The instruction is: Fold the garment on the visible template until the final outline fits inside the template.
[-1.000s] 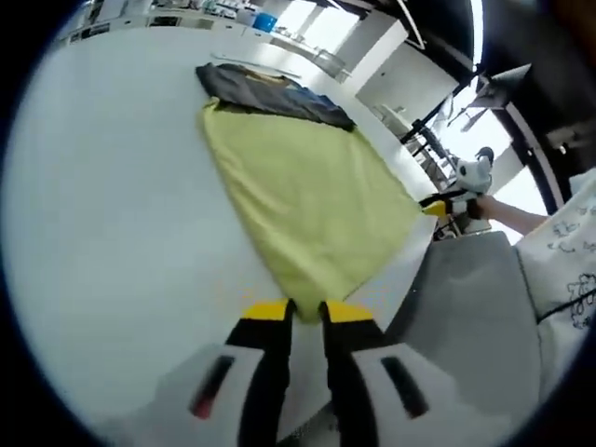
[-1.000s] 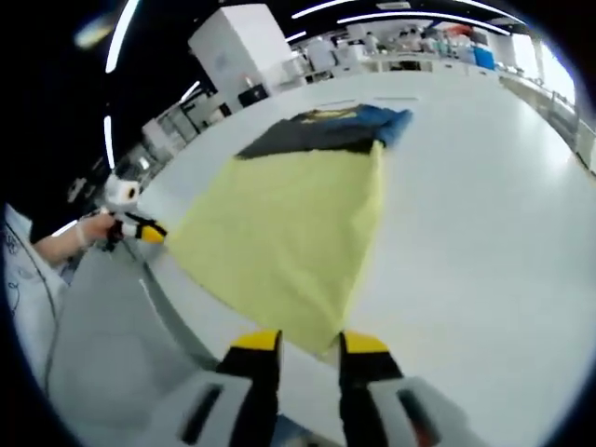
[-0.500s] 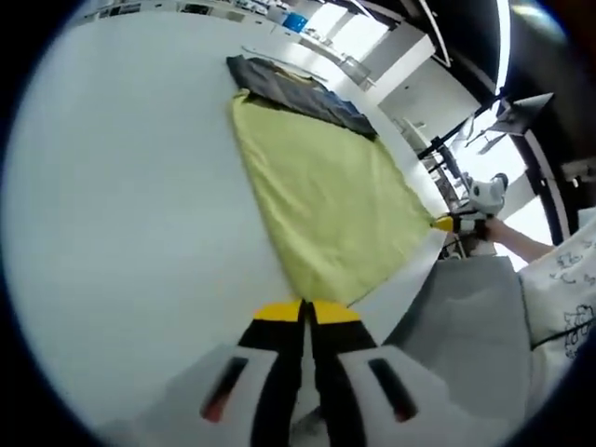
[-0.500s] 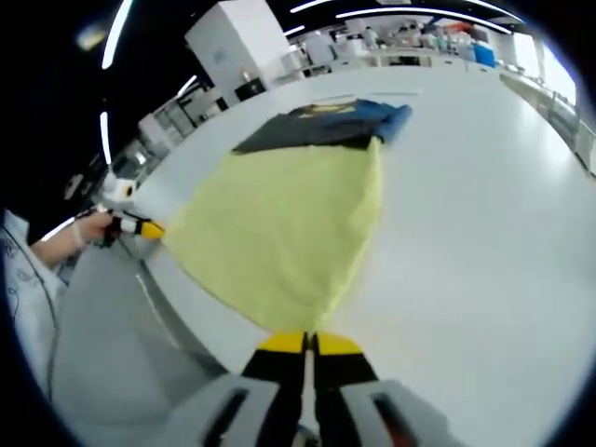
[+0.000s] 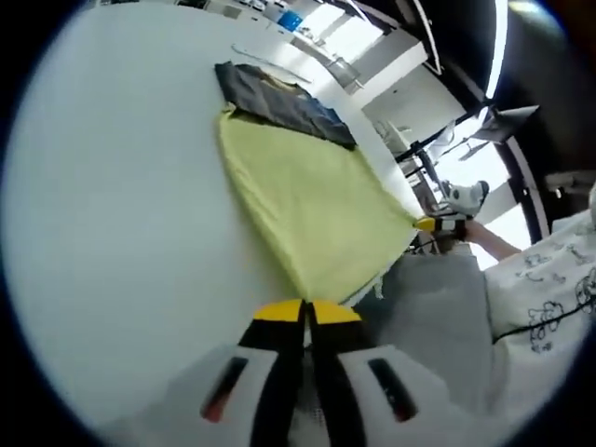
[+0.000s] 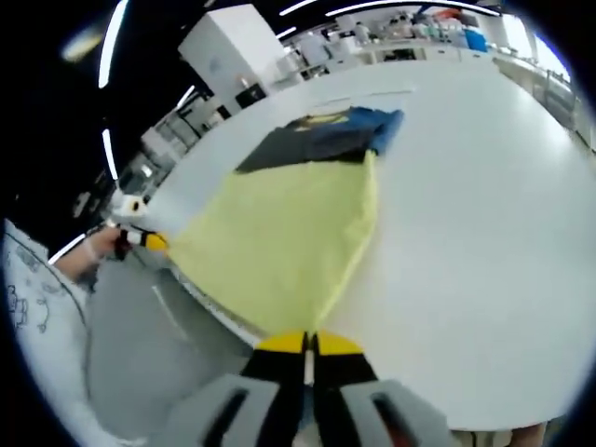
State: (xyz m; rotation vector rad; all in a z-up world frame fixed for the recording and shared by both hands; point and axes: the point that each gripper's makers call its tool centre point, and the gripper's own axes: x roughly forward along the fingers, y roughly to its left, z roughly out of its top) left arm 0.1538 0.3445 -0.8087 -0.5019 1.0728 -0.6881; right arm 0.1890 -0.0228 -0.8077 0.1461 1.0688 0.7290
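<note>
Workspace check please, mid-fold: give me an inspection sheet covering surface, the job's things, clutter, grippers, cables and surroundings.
Surface: white table, bare around the cloth.
Job's things: yellow garment stretched flat, its two near corners at the table's near edge; no template outline can be made out.
Clutter: dark folded clothes with a blue part, touching the garment's far edge.
Grippers: left gripper shut on one near corner; right gripper shut on the other near corner.
Cables: nothing seen.
Surroundings: person's patterned white sleeve; white cabinet and distant benches beyond the table.
</note>
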